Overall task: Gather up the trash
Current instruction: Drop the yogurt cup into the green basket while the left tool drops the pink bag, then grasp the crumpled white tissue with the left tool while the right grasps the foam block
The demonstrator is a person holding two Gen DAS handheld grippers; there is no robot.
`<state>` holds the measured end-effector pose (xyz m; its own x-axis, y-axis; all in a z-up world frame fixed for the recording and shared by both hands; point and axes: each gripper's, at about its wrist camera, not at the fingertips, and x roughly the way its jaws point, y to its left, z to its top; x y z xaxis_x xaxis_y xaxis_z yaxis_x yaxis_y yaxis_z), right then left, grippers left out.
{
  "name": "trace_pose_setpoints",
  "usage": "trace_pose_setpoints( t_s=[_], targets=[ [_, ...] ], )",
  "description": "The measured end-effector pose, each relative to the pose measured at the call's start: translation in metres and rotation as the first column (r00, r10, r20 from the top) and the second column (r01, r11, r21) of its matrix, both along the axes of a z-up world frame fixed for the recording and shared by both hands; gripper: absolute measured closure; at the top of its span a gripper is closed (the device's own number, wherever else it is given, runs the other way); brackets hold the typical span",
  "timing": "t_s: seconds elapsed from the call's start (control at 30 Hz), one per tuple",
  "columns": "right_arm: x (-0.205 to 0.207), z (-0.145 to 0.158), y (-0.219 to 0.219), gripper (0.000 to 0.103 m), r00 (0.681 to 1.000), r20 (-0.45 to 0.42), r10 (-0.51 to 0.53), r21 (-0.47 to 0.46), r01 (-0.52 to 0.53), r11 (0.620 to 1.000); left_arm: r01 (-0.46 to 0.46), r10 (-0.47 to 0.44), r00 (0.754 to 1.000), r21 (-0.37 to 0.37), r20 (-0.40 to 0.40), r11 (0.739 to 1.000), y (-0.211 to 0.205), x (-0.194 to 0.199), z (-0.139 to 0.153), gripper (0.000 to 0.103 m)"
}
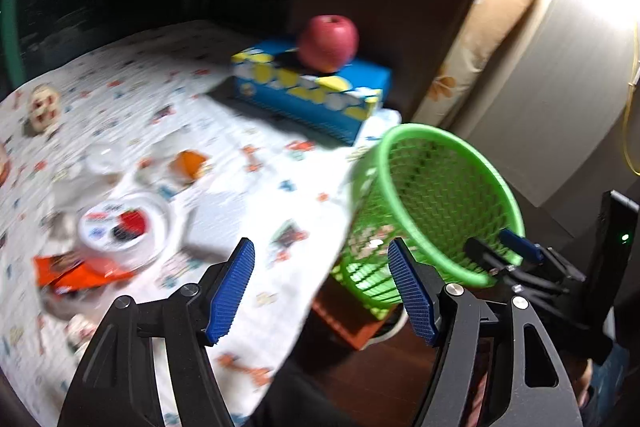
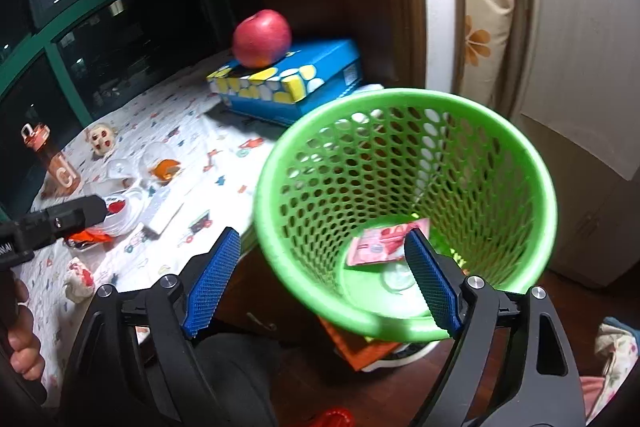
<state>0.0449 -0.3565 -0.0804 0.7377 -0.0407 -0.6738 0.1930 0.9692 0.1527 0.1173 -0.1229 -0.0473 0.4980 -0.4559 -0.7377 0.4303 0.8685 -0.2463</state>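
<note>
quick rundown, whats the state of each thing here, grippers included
left gripper: open, empty
right gripper: open, empty, at the basket rim
green basket: tilted, red wrapper inside
apple: whole, on the blue box
round tub: on the table, lid on
orange bottle: upright, capped

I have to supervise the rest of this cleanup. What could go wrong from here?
1. The bin is tilted beside the table edge, with the right tool open at its rim; it may tip, spilling the wrapper inside.
2. The apple rests loose on the blue box; a bump could roll it off.
3. The left tool heads for a cluttered pile around the cup, so it may grab the wrong thing.
</note>
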Motion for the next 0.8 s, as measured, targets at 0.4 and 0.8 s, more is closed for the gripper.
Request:
trace_pose_setpoints(
  t_s=[0.4, 0.8],
  targets=[
    [0.023, -0.005, 0.066, 0.018, 0.989, -0.019, 0.149, 0.0, -0.149, 0.989, -0.332, 0.332, 0.943, 0.156, 0.026, 0.93, 0.118, -0.013, -0.04, 0.035],
    [0.063, -0.016, 0.127, 0.018, 0.954, -0.059, 0.294, -0.031, -0.296, 0.955, -0.361, 0.377, 0.92, 0.148, -0.105, 0.921, 0.151, -0.007, -0.085, 0.041]
  ],
)
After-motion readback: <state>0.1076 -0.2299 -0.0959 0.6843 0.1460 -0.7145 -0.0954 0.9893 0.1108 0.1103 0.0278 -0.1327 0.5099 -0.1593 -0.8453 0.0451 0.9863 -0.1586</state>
